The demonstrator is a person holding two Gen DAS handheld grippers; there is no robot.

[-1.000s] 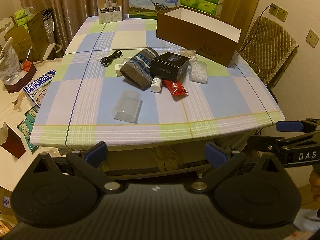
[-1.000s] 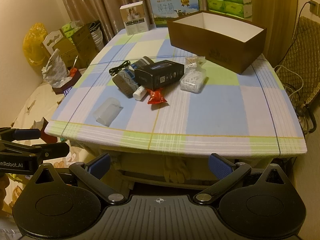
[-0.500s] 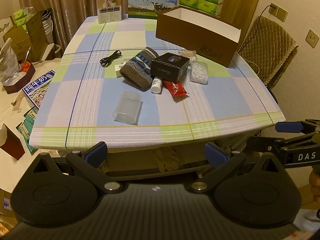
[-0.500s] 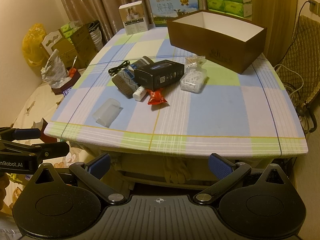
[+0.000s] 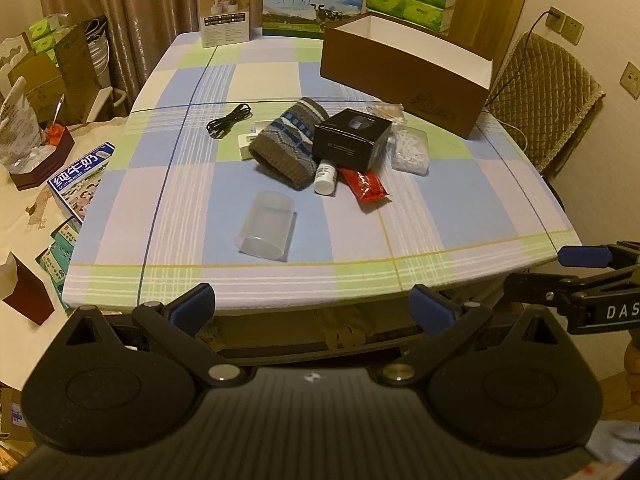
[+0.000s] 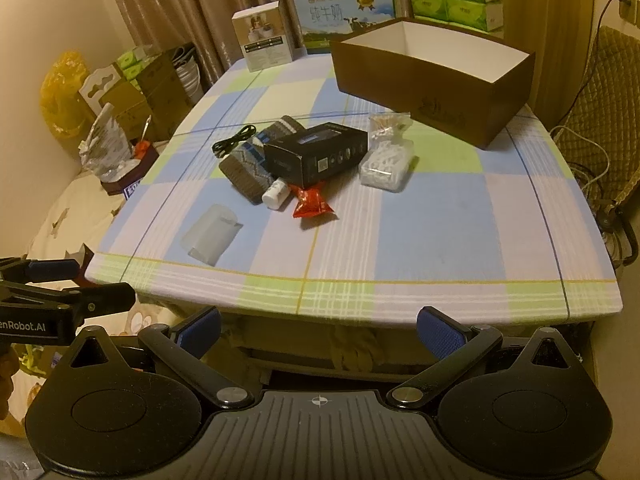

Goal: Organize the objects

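Both grippers hang below the near edge of the table (image 5: 460,200), well short of everything on it; the left gripper (image 5: 312,306) has its blue-padded fingers spread wide with nothing between them, and the right gripper (image 6: 320,330) is likewise wide apart and empty; each shows at the side of the other's view. The things to be sorted lie in a loose heap around the middle of the checked tablecloth: a black box (image 5: 352,144) rests partly on a knitted hat (image 5: 286,142), which lies to its left; a small white bottle (image 5: 325,174) lies on its side just near of the box, touching the hat; a red packet (image 5: 364,186) lies just right of the bottle, its far end under the box; a clear bag of white bits (image 5: 410,150) sits to the right of the box, with a bag of cotton swabs (image 5: 386,110) just beyond it; a black cable (image 5: 230,120) is coiled to the far left of the hat, and a white block (image 5: 248,142) peeks out beside the hat; a clear plastic cup (image 5: 266,230) lies on its side alone, nearer than the heap and apart from it; a big brown open box (image 5: 404,76) stands at the far right of the table, its white inside bare as far as can be seen; a milk carton (image 5: 314,2) and a small white carton (image 5: 224,10) stand along the far edge.
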